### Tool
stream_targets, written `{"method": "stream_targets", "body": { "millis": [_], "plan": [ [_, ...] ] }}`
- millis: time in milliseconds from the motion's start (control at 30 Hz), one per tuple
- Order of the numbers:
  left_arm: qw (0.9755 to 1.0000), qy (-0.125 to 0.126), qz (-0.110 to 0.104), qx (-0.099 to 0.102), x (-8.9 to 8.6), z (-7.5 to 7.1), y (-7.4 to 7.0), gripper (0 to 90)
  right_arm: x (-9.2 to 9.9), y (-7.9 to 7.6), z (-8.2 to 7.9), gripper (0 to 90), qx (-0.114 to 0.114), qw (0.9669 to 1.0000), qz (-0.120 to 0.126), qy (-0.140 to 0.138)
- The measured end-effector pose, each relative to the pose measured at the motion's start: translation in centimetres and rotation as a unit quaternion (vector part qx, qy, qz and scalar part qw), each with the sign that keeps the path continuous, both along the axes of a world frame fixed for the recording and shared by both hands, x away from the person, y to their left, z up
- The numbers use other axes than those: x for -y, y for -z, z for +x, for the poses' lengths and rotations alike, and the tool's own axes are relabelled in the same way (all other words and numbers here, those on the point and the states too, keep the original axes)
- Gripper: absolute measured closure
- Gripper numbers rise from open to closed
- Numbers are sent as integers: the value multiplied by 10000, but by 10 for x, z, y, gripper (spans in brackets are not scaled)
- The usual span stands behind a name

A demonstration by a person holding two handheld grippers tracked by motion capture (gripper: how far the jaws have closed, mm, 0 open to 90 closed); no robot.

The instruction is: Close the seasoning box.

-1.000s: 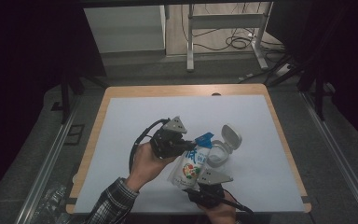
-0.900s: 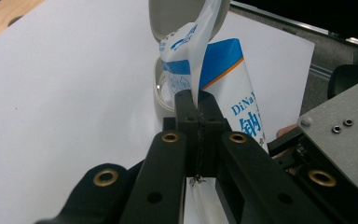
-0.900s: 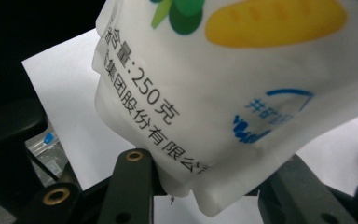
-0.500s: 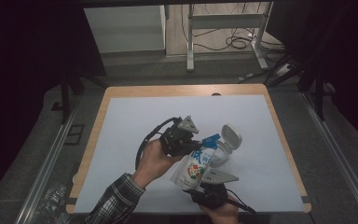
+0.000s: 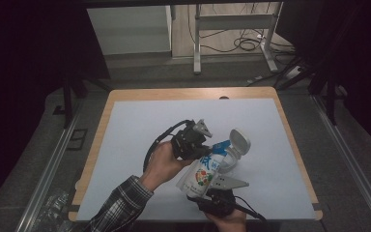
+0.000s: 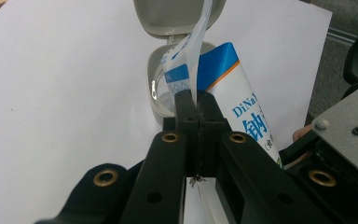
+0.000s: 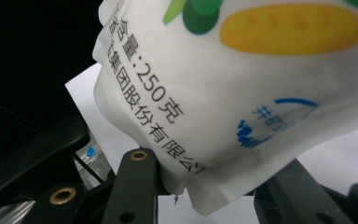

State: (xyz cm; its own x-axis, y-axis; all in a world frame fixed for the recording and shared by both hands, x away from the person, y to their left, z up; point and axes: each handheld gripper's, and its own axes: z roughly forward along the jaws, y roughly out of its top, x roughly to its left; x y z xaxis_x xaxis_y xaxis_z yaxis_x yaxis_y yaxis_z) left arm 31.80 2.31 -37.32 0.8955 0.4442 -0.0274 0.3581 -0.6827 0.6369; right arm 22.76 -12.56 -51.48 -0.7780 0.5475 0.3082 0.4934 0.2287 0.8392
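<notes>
White plastic with blue print and a fruit picture makes up the pouch (image 5: 204, 170), which is held above the near middle of the table (image 5: 125, 125), tilted with its blue top end toward the far right. In the right gripper view its bottom seam (image 7: 223, 140) sits between that gripper's two jaws, which press on it from both sides. The right gripper (image 5: 217, 193) is at the near edge of the table, just under the pouch, in the person's right hand (image 5: 229, 221).

At the top of the pouch a thin torn strip (image 6: 191, 60) of the same blue-and-white film runs up from the left gripper (image 6: 197, 100), whose jaws are pressed together and pinch the strip. In the high view the left gripper (image 5: 200, 147) lies just left of the pouch's top, held by the left hand (image 5: 162, 162) with a plaid sleeve (image 5: 121, 205) behind it.

Just beyond the pouch's top, to the far right, stands a grey-white container (image 5: 229, 159) with its hinged lid (image 5: 239, 142) flipped open and upright. The table top is pale, with a wooden border.
</notes>
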Motion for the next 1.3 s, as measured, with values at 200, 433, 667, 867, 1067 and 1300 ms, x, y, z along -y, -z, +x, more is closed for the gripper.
{"method": "stream_targets", "body": {
  "millis": [200, 433, 667, 867, 1067, 1300],
  "plan": [
    [10000, 15, 84, -25, 6, 3, -1, 900, 0, -1, 0, 687, -54, 9999, 101, 27],
    [9998, 31, 166, -43, 10, 5, -2, 900, 0, -3, 0, 695, -84, 9999, 137, 8],
    [9998, 25, 216, -43, 14, 5, -4, 900, 0, -5, 0, 704, -81, 9998, 177, 5],
    [9997, 20, 248, -56, 16, 6, -5, 900, -1, -6, 0, 706, -83, 9997, 216, -21],
    [9995, 23, 289, -77, 18, 7, -6, 900, 0, -7, 1, 710, -32, 9997, 217, -48],
    [9994, 7, 325, -115, 22, 9, -5, 900, 0, -9, 1, 715, -12, 9998, 203, -77]
  ]
}}
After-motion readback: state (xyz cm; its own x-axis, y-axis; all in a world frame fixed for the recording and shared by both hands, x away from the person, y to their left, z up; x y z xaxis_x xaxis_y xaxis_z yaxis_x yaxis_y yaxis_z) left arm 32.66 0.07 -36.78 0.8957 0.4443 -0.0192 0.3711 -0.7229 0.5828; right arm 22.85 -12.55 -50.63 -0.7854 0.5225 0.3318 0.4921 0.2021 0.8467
